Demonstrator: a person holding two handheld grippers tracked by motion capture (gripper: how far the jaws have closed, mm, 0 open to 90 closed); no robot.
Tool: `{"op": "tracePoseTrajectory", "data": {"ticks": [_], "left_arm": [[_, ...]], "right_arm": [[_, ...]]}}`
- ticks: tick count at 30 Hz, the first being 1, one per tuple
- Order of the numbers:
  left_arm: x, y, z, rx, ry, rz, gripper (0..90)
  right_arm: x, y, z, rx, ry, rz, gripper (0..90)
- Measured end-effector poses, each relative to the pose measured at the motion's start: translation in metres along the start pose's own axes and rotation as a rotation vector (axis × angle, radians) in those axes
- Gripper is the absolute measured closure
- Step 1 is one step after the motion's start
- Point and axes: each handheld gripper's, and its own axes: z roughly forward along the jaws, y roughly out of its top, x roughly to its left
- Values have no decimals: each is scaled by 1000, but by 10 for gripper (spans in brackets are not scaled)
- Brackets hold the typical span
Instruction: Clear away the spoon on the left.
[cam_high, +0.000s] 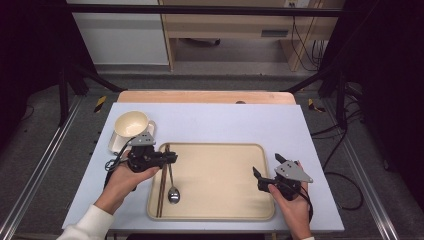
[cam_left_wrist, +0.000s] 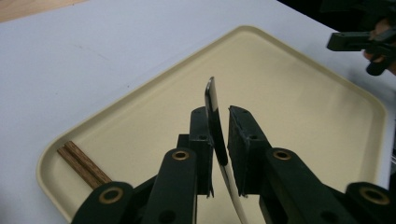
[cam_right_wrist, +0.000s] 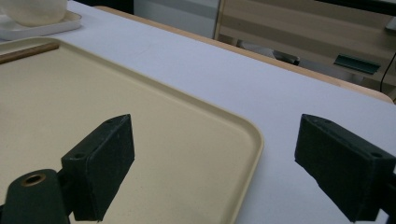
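High view: beige tray (cam_high: 225, 165) on pale blue table (cam_high: 225, 120), grey floor (cam_high: 45, 150).

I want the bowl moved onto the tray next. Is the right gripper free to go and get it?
Probably yes: the right gripper is open and empty, and the bare tray lies between it and the bowl. It's a long reach, past the left gripper holding the spoon.
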Motion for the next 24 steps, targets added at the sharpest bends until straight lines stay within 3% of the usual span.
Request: {"op": "tracePoseTrajectory", "data": {"ticks": [4, 7, 18, 21, 24], "left_arm": [[10, -2, 16, 9, 12, -27, 788], [14, -4, 25, 34, 37, -23, 781], [21, -15, 43, 86, 82, -43, 749], [21, -17, 48, 105, 102, -23, 731], [24, -21, 50, 102, 99, -41, 726]], "right_arm": [[0, 0, 0, 3, 1, -7, 122], [0, 0, 0, 3, 4, -6, 122], [1, 0, -1, 2, 8, -12, 120], [1, 0, 0, 9, 12, -15, 117], [2, 0, 1, 12, 15, -22, 116]]}}
